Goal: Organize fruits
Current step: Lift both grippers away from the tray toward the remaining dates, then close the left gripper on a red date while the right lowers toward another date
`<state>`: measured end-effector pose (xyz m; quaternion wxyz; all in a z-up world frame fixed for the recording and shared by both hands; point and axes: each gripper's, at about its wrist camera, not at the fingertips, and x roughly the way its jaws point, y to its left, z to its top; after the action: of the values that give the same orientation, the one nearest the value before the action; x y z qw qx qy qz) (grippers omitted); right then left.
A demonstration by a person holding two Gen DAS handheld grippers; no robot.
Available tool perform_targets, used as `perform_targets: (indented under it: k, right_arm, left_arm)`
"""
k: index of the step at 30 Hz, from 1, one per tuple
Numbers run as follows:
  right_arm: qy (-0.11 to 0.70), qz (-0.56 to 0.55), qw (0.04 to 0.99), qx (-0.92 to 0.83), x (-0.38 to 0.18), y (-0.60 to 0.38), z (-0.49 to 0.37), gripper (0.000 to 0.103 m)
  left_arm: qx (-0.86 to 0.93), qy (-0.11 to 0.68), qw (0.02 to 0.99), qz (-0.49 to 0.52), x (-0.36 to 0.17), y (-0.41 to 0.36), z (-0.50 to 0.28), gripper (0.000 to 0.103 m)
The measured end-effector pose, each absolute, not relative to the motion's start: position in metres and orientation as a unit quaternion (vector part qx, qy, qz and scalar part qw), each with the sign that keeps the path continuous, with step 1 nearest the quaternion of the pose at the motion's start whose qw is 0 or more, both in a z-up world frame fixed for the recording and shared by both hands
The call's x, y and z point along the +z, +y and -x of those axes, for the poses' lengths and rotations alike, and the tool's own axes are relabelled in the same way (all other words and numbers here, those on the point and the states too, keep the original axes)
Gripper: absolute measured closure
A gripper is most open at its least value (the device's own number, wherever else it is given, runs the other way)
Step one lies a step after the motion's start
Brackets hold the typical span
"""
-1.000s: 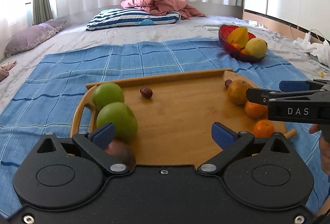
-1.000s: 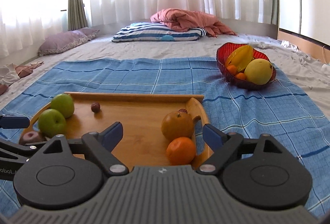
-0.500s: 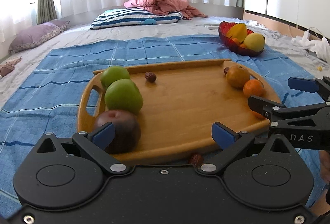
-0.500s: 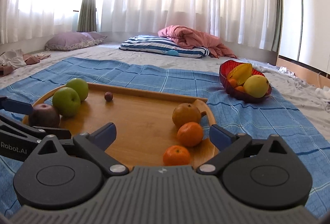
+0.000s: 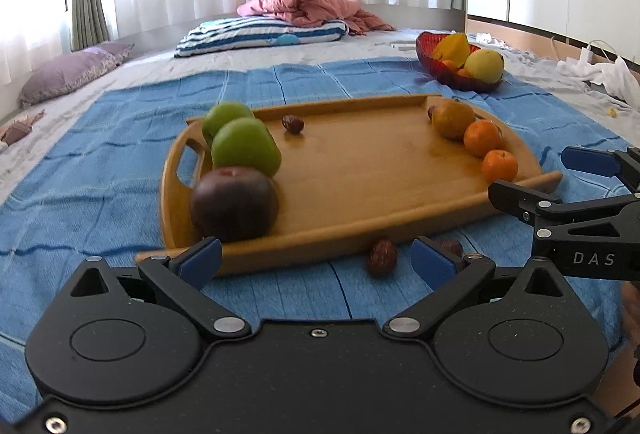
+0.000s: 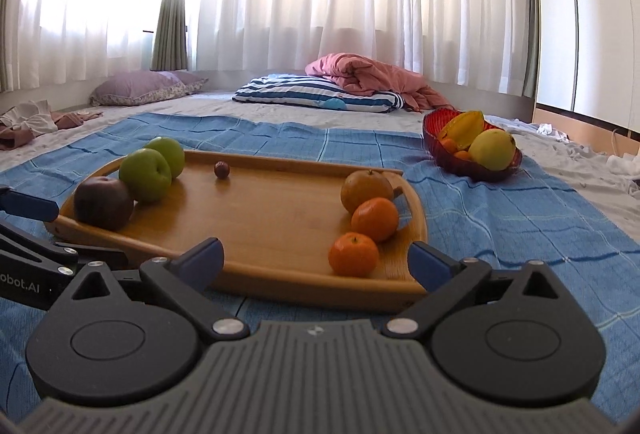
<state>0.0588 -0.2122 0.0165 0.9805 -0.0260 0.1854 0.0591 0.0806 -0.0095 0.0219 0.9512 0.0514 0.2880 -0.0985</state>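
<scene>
A wooden tray lies on the blue blanket. At its left end sit two green apples and a dark red apple. A brown pear-like fruit and two mandarins sit at its right end, and a date at the back. Two more dates lie on the blanket before the tray. My left gripper is open and empty, just short of the tray's near rim. My right gripper is open too, with the near mandarin ahead of it, untouched.
A red bowl with a yellow fruit, a starfruit and small oranges stands on the blanket at the back right. Behind are a striped pillow, a pink quilt, a purple cushion and curtains. The blue blanket stretches to the right of the tray.
Both grippers have drawn back from over the tray and sunk lower, so the whole tray and the loose dates now show. The right jaws have spread a little wider.
</scene>
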Motion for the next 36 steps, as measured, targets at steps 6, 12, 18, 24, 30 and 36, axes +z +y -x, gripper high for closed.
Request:
perform_targets:
  k: [6, 12, 18, 24, 30, 36]
  right_arm:
    - [0.179, 0.031, 0.982, 0.059, 0.012, -0.215, -0.047, 0.000]
    - [0.175, 0.059, 0.981, 0.062, 0.006, -0.209, -0.038, 0.000]
    - [0.184, 0.057, 0.978, 0.077, 0.000, -0.209, -0.034, 0.000]
    - [0.185, 0.064, 0.976, 0.096, -0.003, -0.202, -0.032, 0.000]
    - [0.181, 0.082, 0.975, 0.100, -0.007, -0.193, -0.029, 0.000]
    - [0.185, 0.086, 0.972, 0.116, -0.010, -0.185, -0.029, 0.000]
  left_arm:
    - [-0.099, 0.293, 0.950, -0.047, 0.015, -0.010, -0.078, 0.002]
    - [-0.105, 0.300, 0.948, -0.035, 0.012, -0.010, -0.077, 0.005]
    - [-0.109, 0.300, 0.947, -0.030, 0.012, -0.013, -0.081, 0.011]
    - [-0.114, 0.306, 0.945, -0.038, 0.009, -0.023, -0.085, 0.017]
    - [-0.115, 0.326, 0.938, -0.022, 0.001, -0.022, -0.092, 0.029]
    - [-0.117, 0.326, 0.938, -0.020, 0.001, -0.022, -0.093, 0.049]
